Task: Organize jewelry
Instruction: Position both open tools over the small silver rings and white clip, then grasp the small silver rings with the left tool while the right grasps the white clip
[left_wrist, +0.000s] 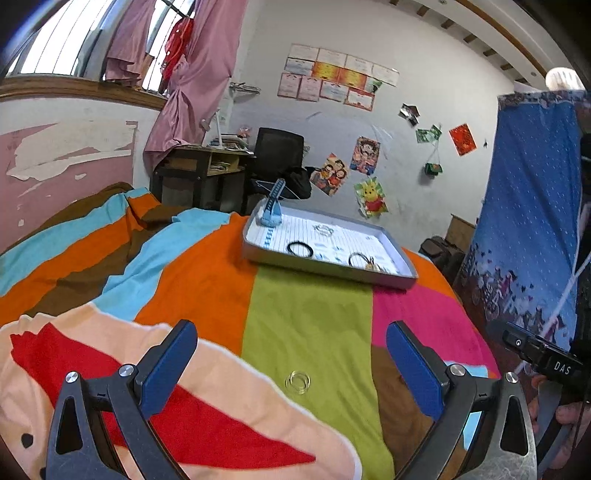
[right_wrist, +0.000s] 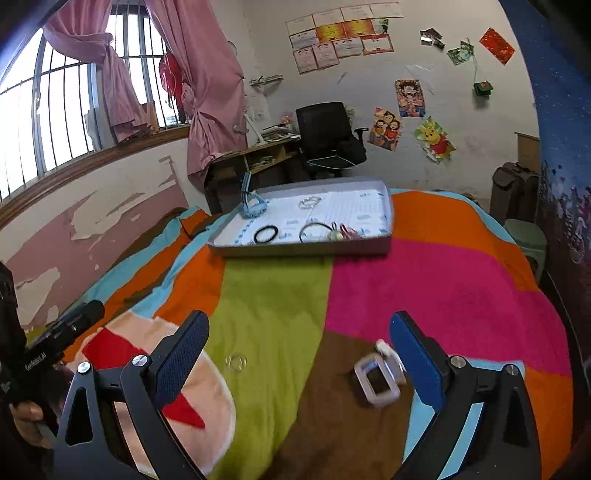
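Note:
A clear ring (left_wrist: 297, 381) lies on the green stripe of the blanket, between and just ahead of my open left gripper (left_wrist: 291, 365); it also shows in the right wrist view (right_wrist: 236, 362). A white square-framed watch (right_wrist: 377, 377) lies on the brown patch just inside the right finger (right_wrist: 415, 363) of my open, empty right gripper (right_wrist: 299, 358). A grey tray (left_wrist: 325, 267) farther back holds a blue watch (left_wrist: 271, 214), a black ring (left_wrist: 300, 248), a clear bangle (left_wrist: 324, 229) and a black band with charms (left_wrist: 364, 261). The tray also shows in the right wrist view (right_wrist: 295, 251).
The striped blanket (right_wrist: 443, 280) covers the whole bed. A peeling pink wall (right_wrist: 92, 229) runs along the left. A desk (right_wrist: 255, 158) and a black chair (right_wrist: 325, 136) stand beyond the bed. A blue curtain (left_wrist: 528, 221) hangs at the right.

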